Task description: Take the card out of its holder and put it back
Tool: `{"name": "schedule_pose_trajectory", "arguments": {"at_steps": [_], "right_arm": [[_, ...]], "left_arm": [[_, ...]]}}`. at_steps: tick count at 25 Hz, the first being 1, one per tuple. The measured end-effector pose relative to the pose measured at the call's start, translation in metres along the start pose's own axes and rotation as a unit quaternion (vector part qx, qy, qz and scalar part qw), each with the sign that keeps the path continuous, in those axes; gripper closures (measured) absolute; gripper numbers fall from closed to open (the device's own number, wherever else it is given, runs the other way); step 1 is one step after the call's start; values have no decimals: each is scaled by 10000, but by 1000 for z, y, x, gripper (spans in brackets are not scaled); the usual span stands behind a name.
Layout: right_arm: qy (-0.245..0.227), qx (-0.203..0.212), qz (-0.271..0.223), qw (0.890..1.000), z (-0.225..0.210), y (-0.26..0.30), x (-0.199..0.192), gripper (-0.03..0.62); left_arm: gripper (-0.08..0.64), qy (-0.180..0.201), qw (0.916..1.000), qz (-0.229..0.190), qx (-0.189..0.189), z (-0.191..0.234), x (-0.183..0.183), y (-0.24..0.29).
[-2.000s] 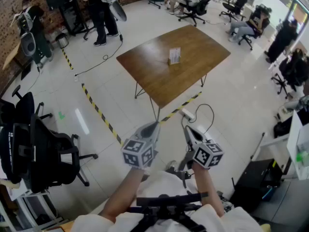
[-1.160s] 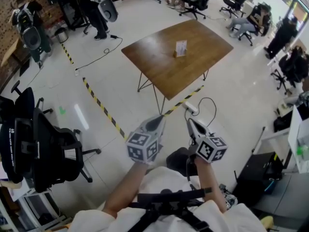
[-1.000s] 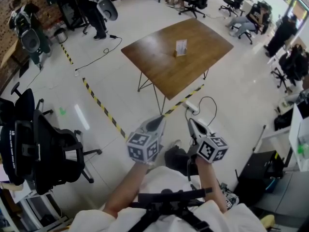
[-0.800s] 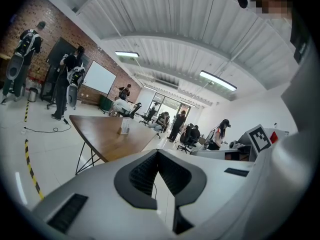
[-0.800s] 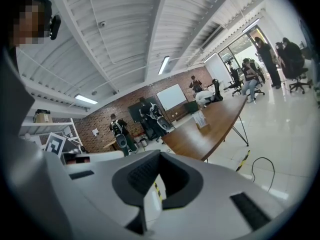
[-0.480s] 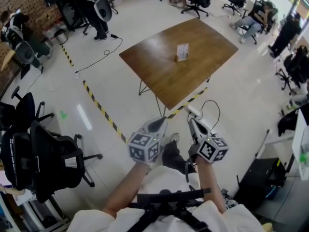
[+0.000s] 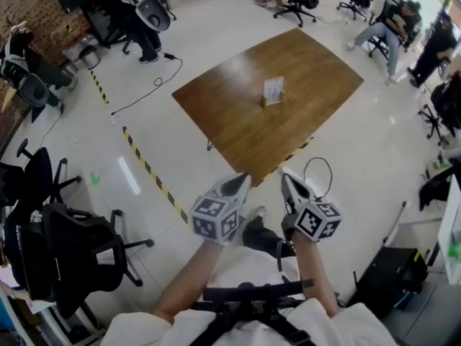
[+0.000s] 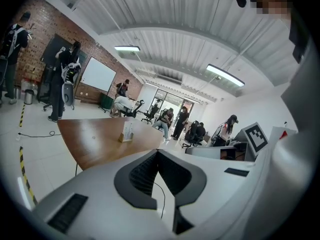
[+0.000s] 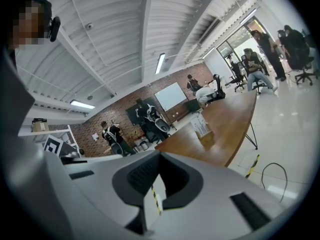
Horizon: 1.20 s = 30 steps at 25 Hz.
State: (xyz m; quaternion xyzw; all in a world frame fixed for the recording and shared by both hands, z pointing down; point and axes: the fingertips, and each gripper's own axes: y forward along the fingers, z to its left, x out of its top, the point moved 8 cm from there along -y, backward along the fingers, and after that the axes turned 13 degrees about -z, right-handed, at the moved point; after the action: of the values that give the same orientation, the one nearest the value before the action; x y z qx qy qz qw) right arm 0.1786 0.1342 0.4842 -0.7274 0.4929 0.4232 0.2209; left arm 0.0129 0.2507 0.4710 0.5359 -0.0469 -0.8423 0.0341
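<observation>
- None of the task's steps shows as done: the card (image 7: 274,87) stands upright and seated in its holder (image 7: 267,101).
- Location of the item: holder and card sit on the table (image 7: 230,121), about midway between its edges and well away from all four corners. Nothing else is seen on the top.
- Left gripper (image 7: 241,182): its own view shows the jaws brought together at the tips with nothing between them. It is held in the air short of the table's near corner.
- Right gripper (image 7: 287,181): its own view shows the same condition, jaws together and empty. It is held just beside the left one, also short of the near corner.
- Separation: both grippers are well apart from the card, and the near half of the table lies between them and it. Each gripper view has the card ahead and small.
- Stage, in our judgement: this is the approach, and the handling has not begun.
- Outstanding, in our judgement: reach the card, open the jaws, draw the card out of the holder, then seat it again. One gripper may need to steady the holder, which looks light.
- Incidental: striped floor tape (image 7: 151,171) and a loose cable (image 7: 317,170) lie on the floor near the table's near corner, and we consider them no part of the task.
</observation>
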Motion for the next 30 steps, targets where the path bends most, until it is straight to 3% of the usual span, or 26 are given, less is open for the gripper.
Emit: {"name": "schedule_pose_trajectory", "arguments": {"at_steps": [10, 20, 30], "right_arm": [[42, 124, 33, 9999, -59, 73, 42, 589], [138, 381, 257, 9988, -96, 134, 68, 589], [219, 282, 263, 9990, -109, 174, 70, 589]], "left_arm": [[558, 24, 10000, 40, 58, 27, 22, 94], [558, -62, 9992, 98, 378, 60, 37, 153], [558, -64, 9994, 295, 171, 100, 54, 198]]}}
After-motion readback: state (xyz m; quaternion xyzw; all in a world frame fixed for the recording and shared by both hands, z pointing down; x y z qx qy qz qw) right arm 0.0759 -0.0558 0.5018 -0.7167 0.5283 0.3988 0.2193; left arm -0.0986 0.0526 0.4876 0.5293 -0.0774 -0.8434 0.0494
